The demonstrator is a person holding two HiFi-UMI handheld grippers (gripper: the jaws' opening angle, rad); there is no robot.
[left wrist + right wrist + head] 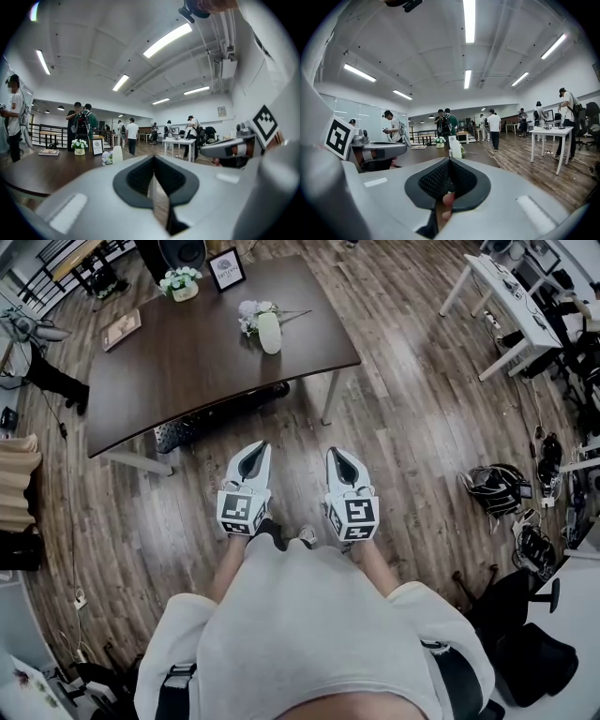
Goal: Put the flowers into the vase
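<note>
White vase (270,333) is standing near the table (187,371) edge, with flowers (249,315) lying beside it. Left gripper (257,450) and right gripper (336,456) are holding nothing, jaws closed. Reaching in like that is risking toppling the vase.

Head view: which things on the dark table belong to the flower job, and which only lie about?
Job: white vase; loose flowers beside it.
Lying about: potted flowers; framed sign; book.

place: open office | white desks (511,301) | ceiling strip lights (468,14)
</note>
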